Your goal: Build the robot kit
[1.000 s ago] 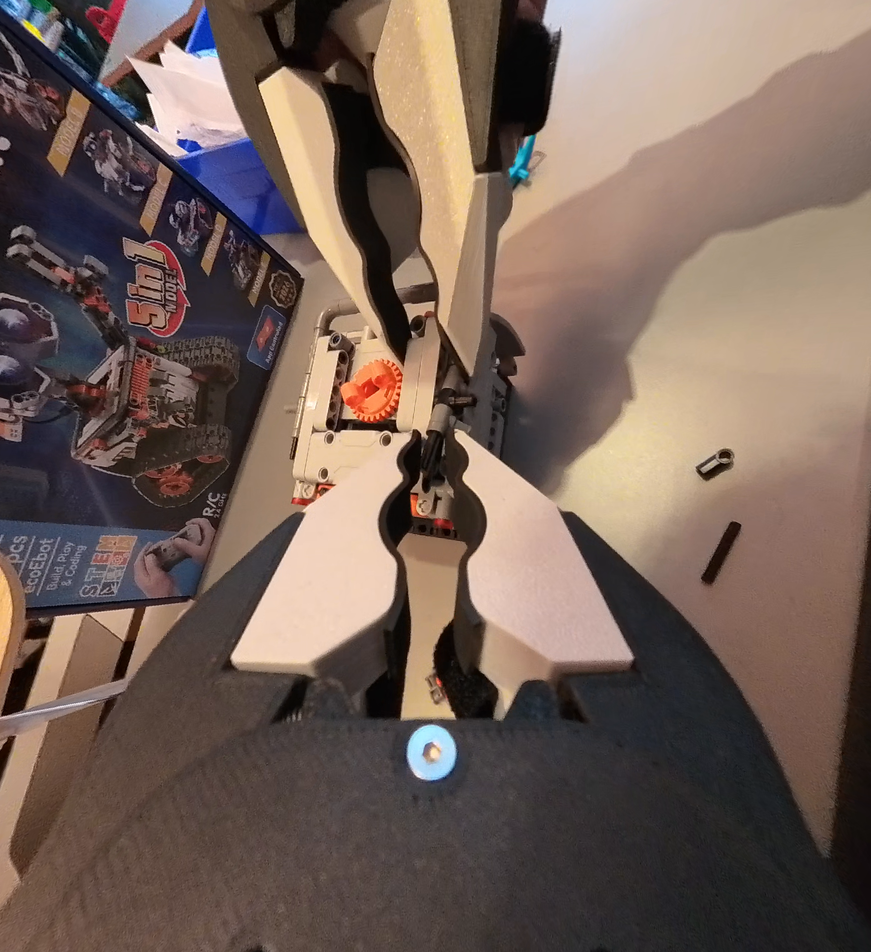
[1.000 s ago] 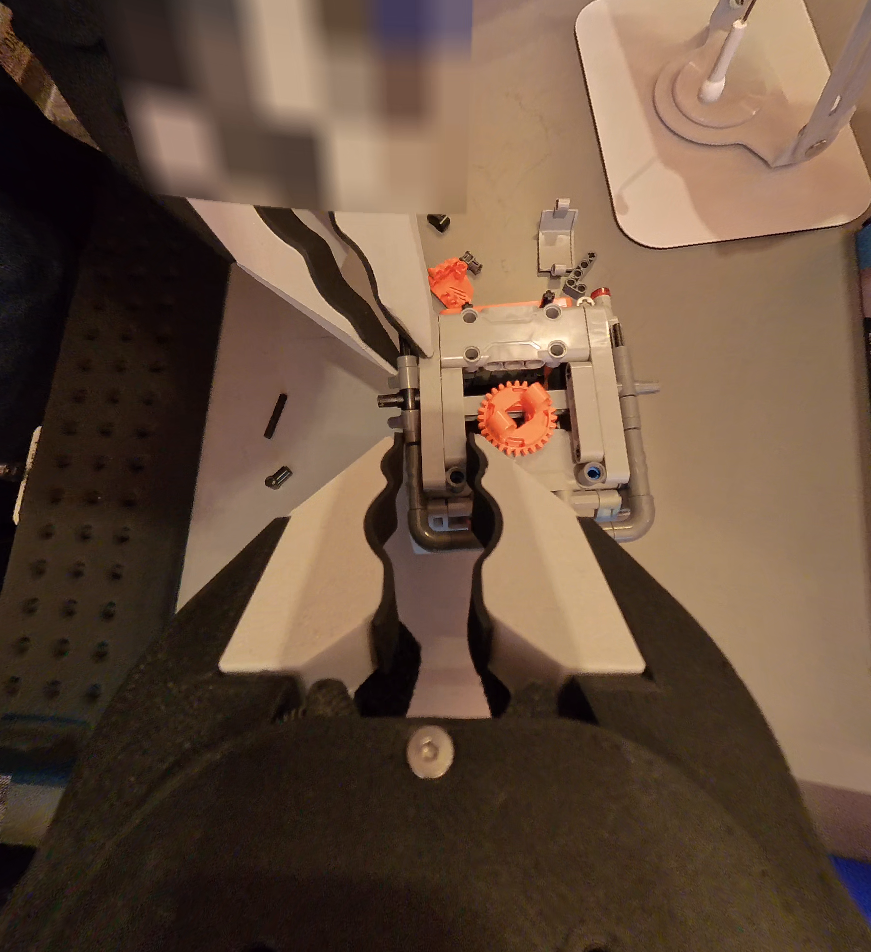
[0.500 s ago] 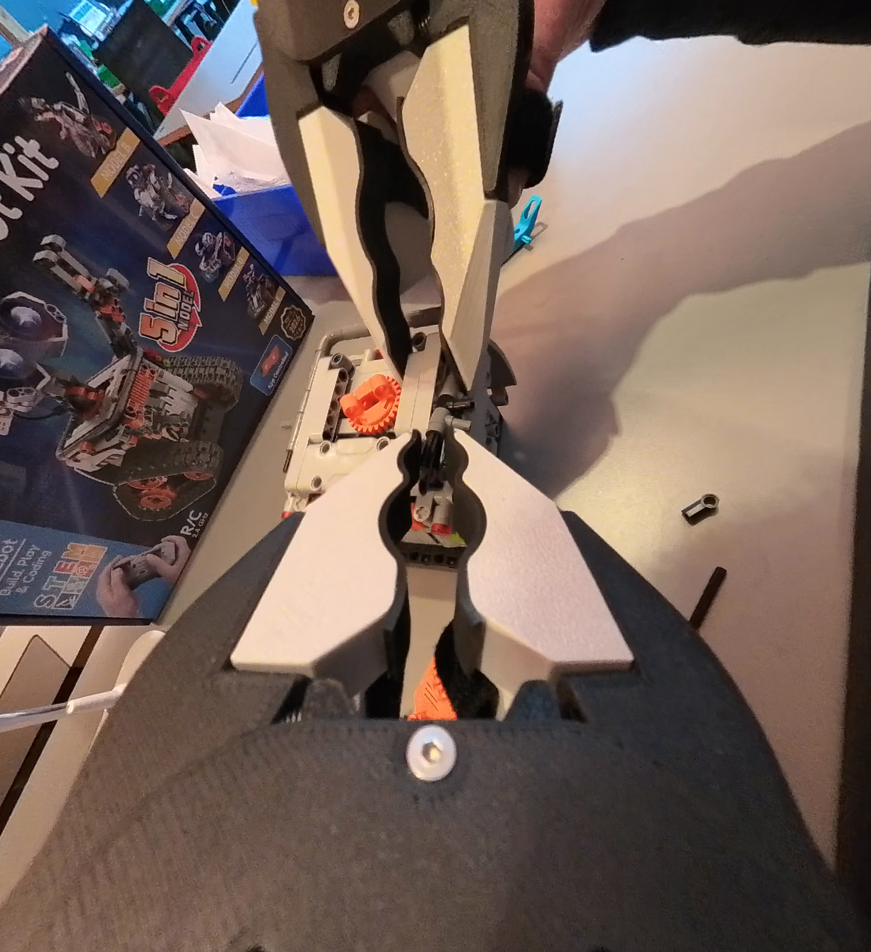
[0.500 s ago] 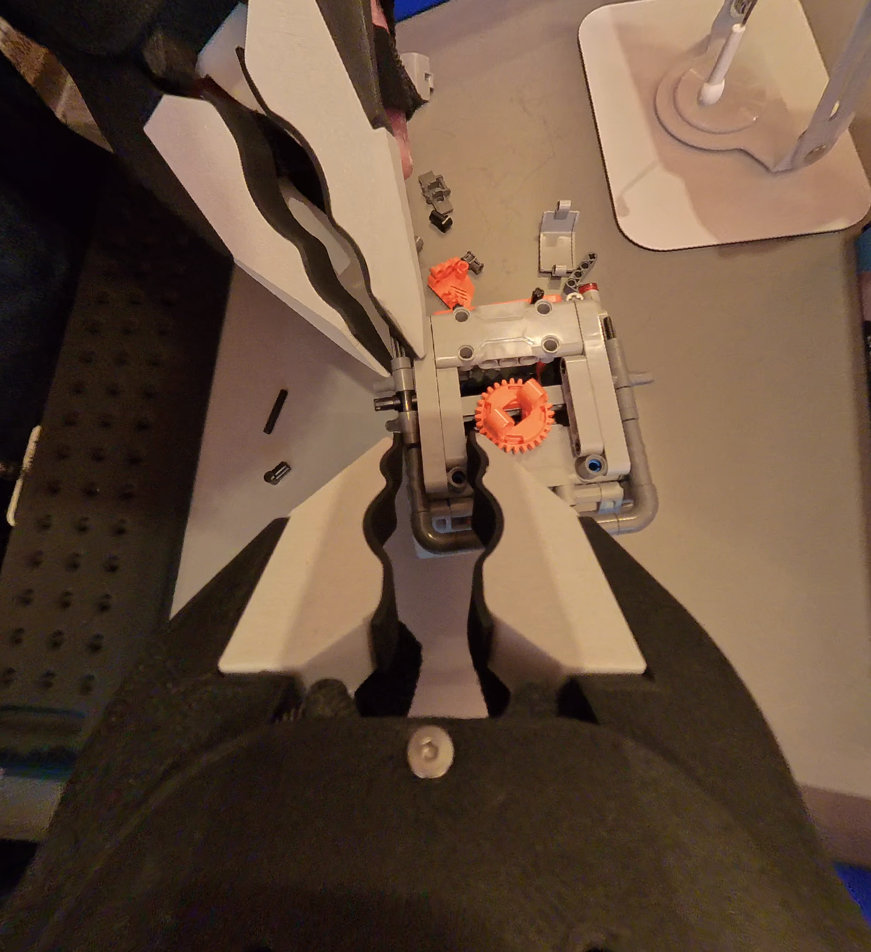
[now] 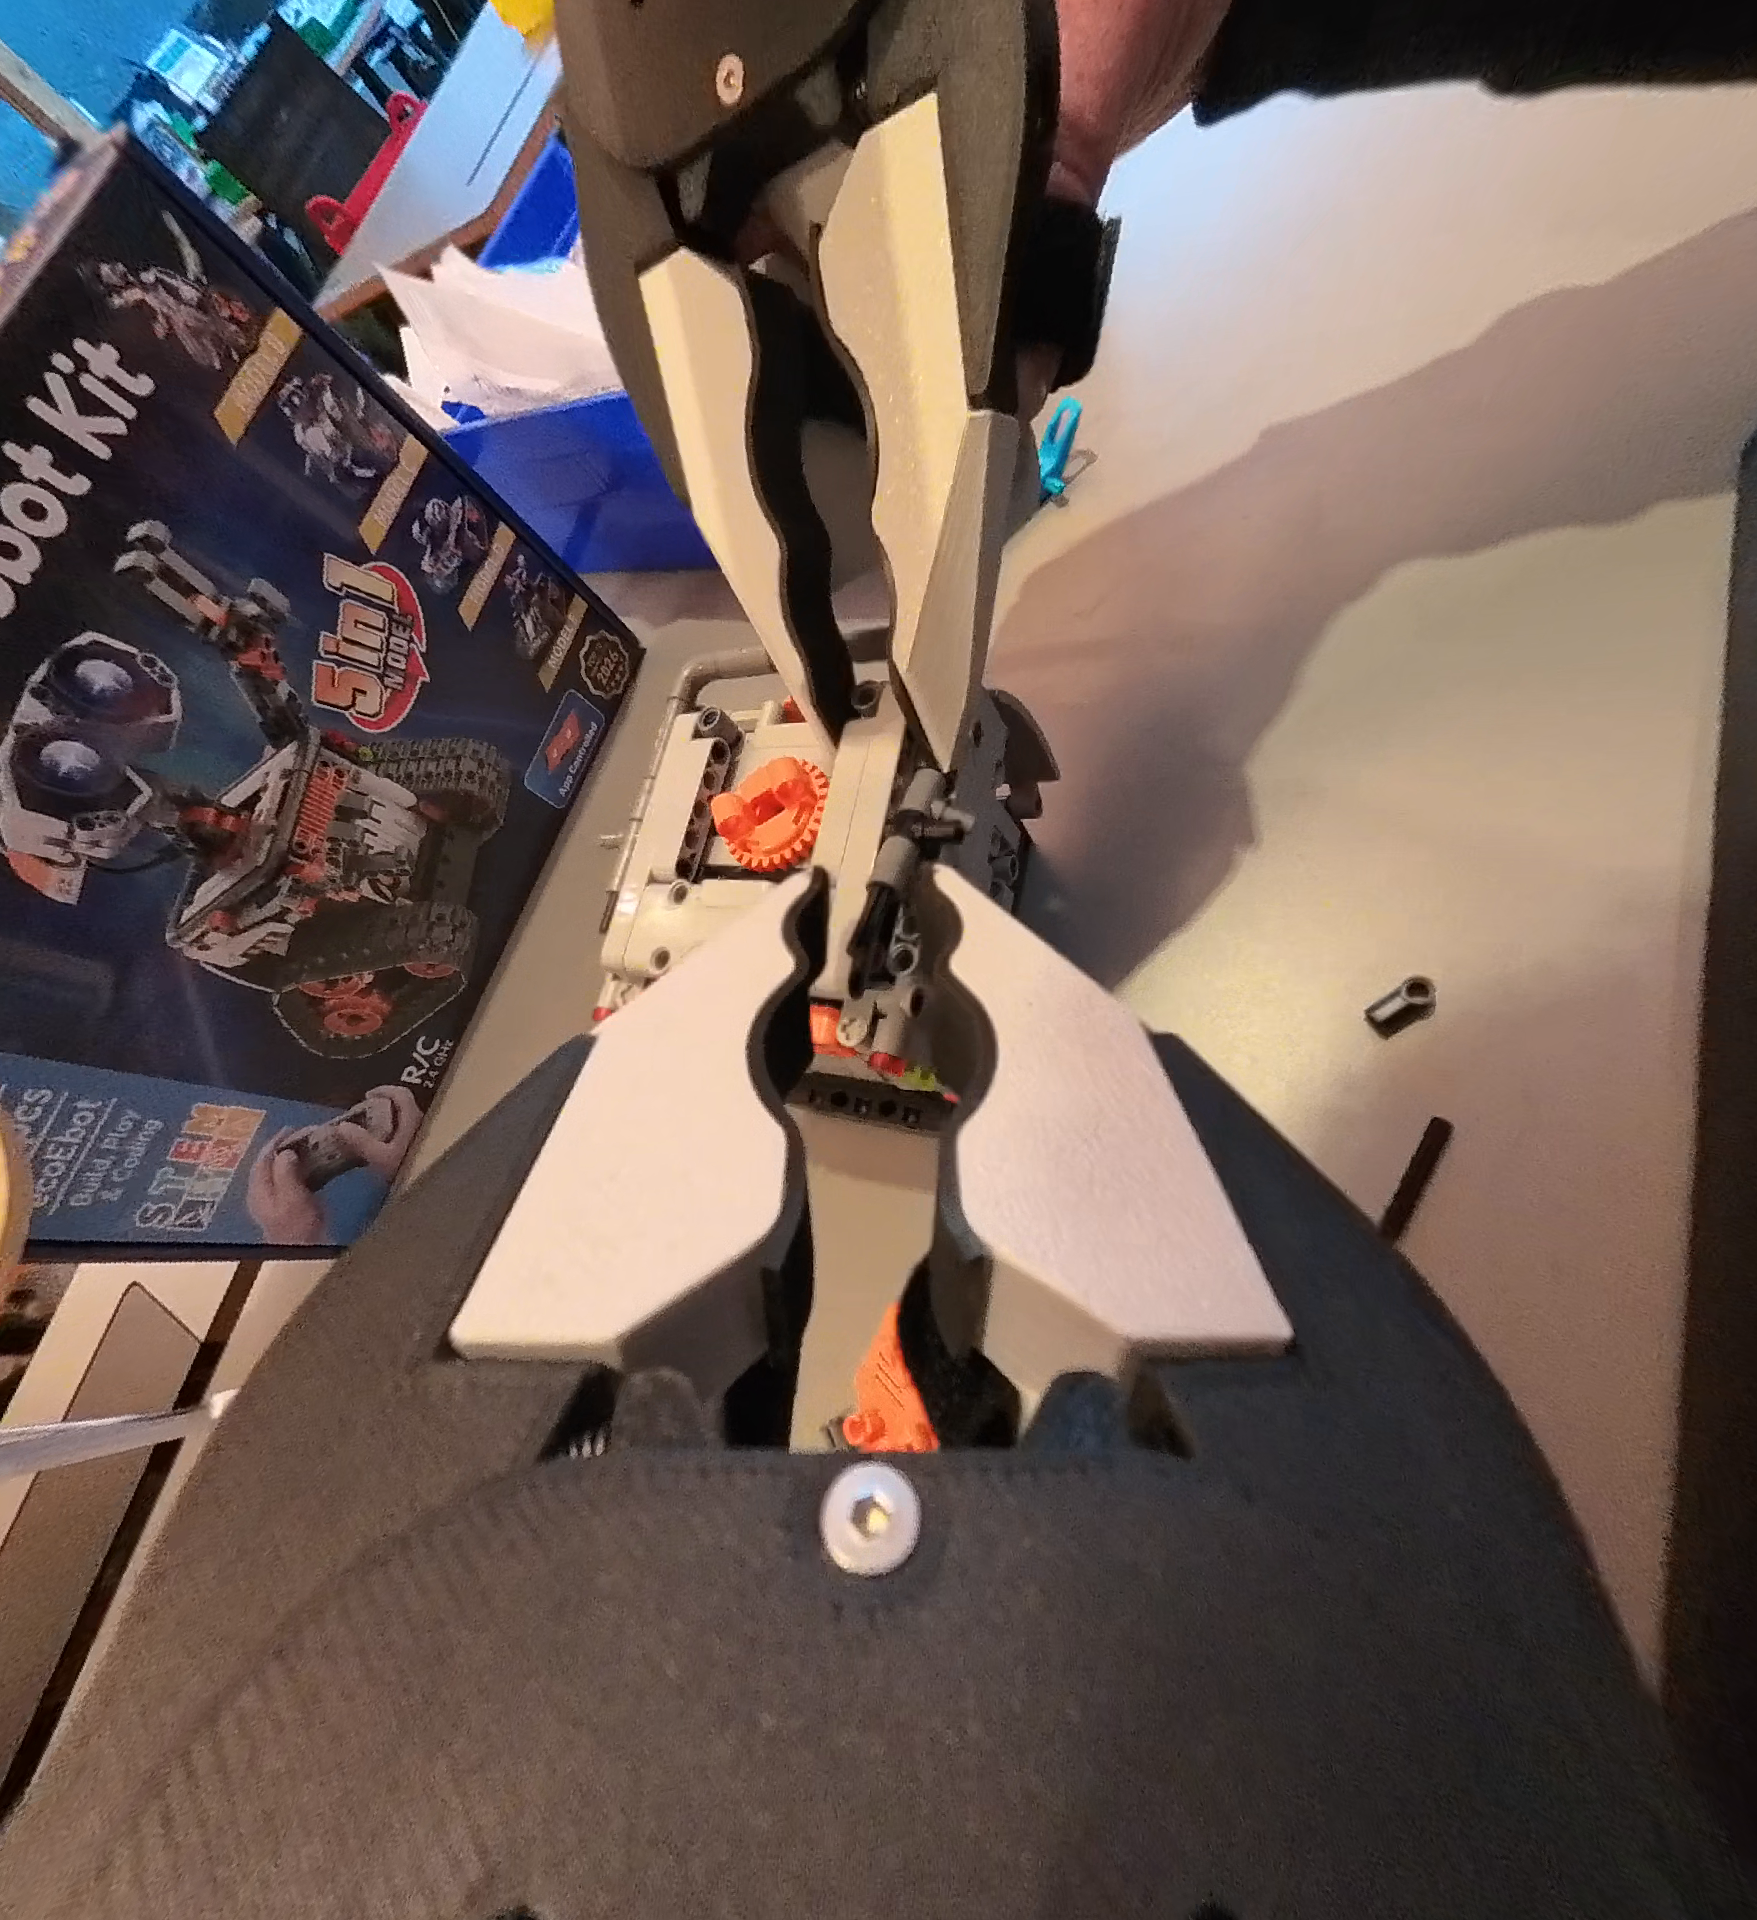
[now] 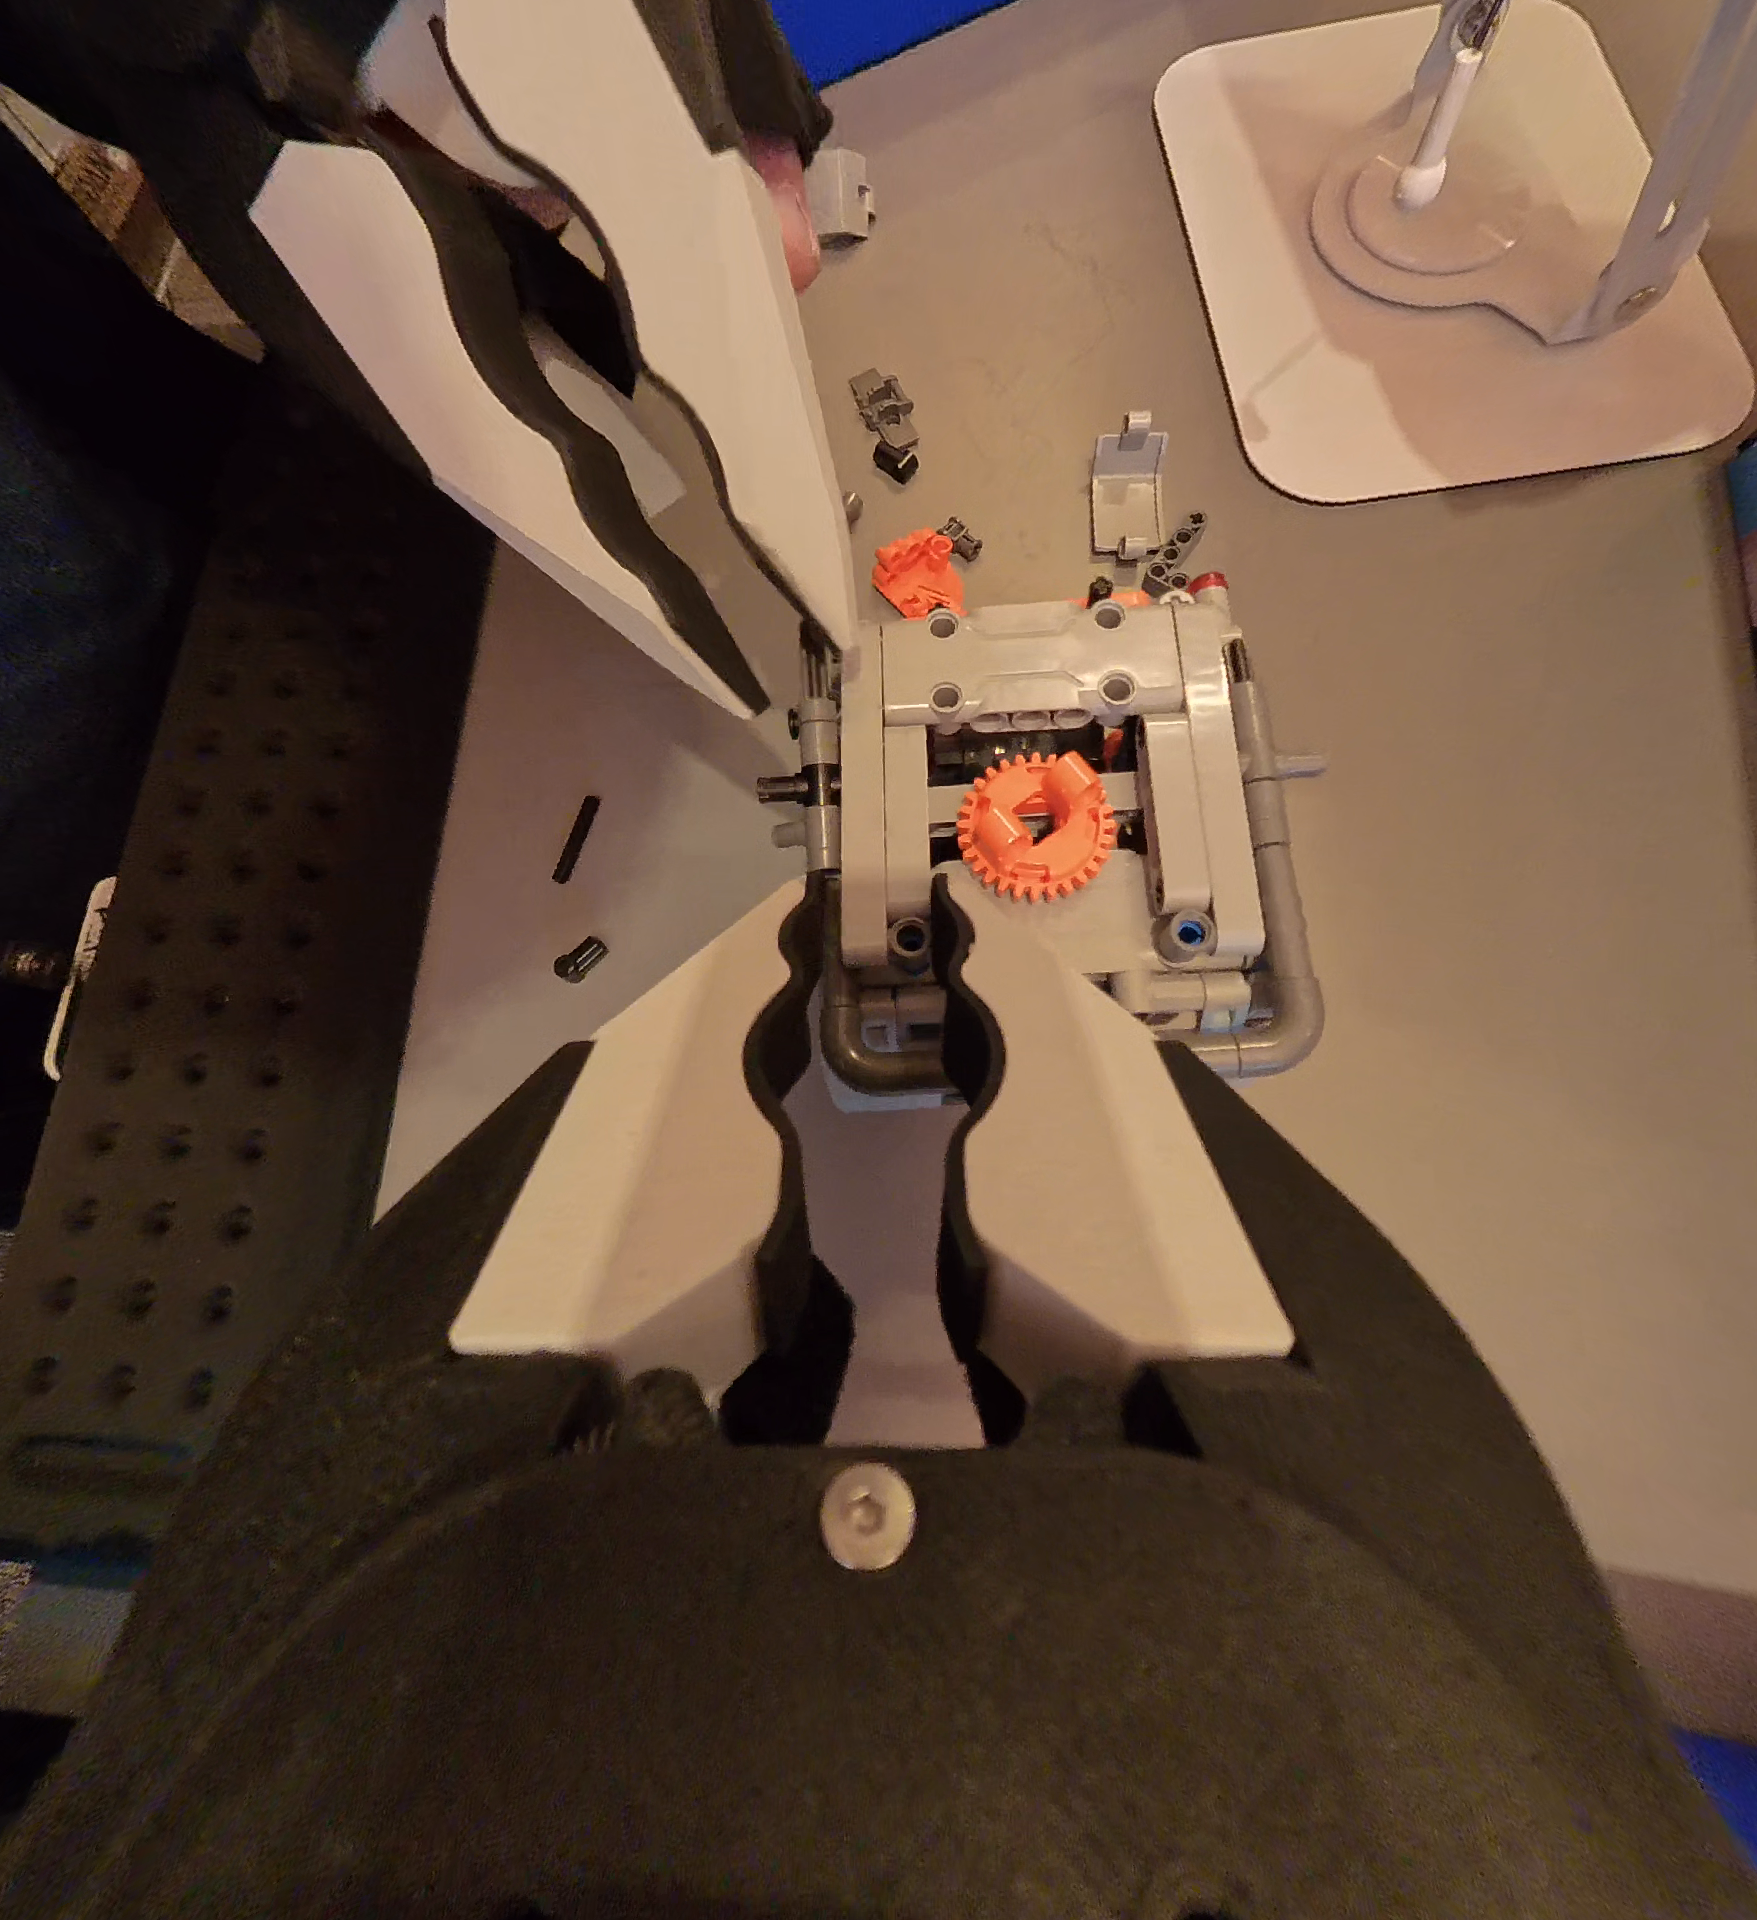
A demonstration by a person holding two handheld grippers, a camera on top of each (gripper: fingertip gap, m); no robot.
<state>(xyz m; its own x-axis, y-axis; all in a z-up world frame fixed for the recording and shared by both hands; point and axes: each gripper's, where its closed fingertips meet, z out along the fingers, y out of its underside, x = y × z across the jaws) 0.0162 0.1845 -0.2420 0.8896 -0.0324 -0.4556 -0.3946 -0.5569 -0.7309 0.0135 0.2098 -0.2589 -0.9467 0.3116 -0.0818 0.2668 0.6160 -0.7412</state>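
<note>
A grey brick-built assembly (image 6: 1030,675) with an orange gear (image 6: 1032,821) on top sits on the grey table (image 6: 1476,935). My right gripper (image 6: 879,883) is shut on the grey beam at the assembly's near left corner. My left gripper (image 5: 876,891) is shut on the dark pins and connectors along the assembly's (image 5: 687,831) side edge. In the right wrist view the left gripper (image 6: 801,675) comes in from the upper left. In the left wrist view the right gripper (image 5: 889,738) comes down from the top beside the orange gear (image 5: 770,810).
A dark robot-kit box (image 5: 178,727) lies beside the assembly. Loose parts lie behind it: an orange piece (image 6: 915,566) and a grey panel (image 6: 1123,478). A black axle (image 6: 575,836) and black pin (image 6: 581,956) lie left. A white lamp base (image 6: 1425,312) and a black perforated board (image 6: 178,935) flank the table. My two grippers' fingertips are within a few centimetres of each other.
My left gripper has tilted and swung upward around the assembly's edge while keeping its grip. My right gripper and the assembly have hardly moved.
</note>
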